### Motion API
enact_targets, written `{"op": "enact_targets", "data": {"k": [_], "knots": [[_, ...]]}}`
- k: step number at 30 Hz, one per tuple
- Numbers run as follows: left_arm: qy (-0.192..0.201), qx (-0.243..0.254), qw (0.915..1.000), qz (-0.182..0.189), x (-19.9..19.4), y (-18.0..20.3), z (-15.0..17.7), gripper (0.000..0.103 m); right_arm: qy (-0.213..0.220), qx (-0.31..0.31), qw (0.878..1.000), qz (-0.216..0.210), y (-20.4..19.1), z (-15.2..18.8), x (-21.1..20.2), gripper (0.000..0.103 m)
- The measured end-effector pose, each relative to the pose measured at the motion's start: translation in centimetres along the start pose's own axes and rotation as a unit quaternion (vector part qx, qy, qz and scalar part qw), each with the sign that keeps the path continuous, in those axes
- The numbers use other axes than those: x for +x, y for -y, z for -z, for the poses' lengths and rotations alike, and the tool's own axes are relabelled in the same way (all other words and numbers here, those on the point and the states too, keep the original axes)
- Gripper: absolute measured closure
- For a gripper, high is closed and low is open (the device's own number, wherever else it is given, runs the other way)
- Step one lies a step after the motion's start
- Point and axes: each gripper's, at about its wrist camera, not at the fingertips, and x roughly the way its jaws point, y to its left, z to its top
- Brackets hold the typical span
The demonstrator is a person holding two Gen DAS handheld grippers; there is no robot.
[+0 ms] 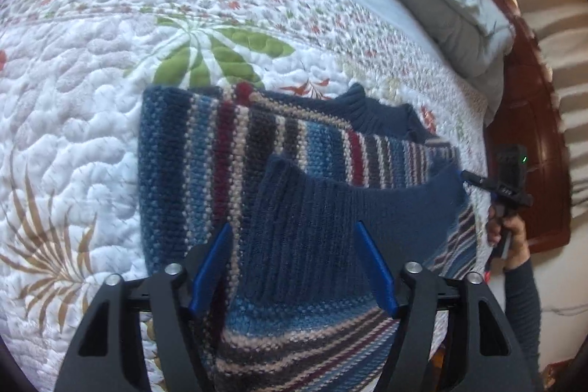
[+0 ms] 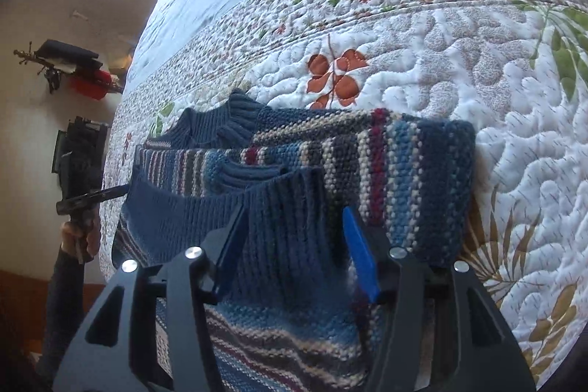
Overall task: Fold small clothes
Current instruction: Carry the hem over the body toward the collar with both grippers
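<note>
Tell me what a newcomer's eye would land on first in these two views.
First the striped knit sweater, blue, maroon and cream, lying partly folded on the quilt. Its dark blue ribbed hem is turned up over the stripes, nearest the cameras. Around it spreads the white quilt stitched with green and tan leaves. Each blue-fingered tool stands open over the hem: the left tool and the right tool.

Both grippers angled downward, jaws apart

Left gripper [image 1: 294, 263] and right gripper [image 2: 294, 245] stand part-open; a sleeved hand [image 1: 509, 234] grips the right one's handle.
</note>
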Motion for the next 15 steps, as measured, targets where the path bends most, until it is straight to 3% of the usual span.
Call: {"op": "enact_targets", "data": {"k": [3,7,10,12,15], "knots": [[-0.019,0.023,0.9993,-0.021,0.6,0.5,-0.1,0.078,-0.012,-0.012,1.0,0.005,-0.2,0.1,0.2,0.074],[-0.013,0.028,0.9992,-0.024,0.3,0.3,-0.2,0.09,-0.004,-0.015,1.0,0.0,0.1,0.4,-0.4,0.079],[0.004,0.029,0.9992,-0.028,0.2,0.1,0.1,0.093,0.006,-0.014,1.0,-0.007,0.5,0.6,-0.9,0.081],[0.022,0.033,0.9988,-0.029,0.1,0.2,0.5,0.094,0.009,-0.019,1.0,-0.008,0.3,1.0,-1.0,0.091],[0.056,0.029,0.9978,-0.023,-0.5,0.4,1.1,0.095,0.026,-0.022,0.999,-0.015,0.2,1.5,-1.6,0.091]]}}
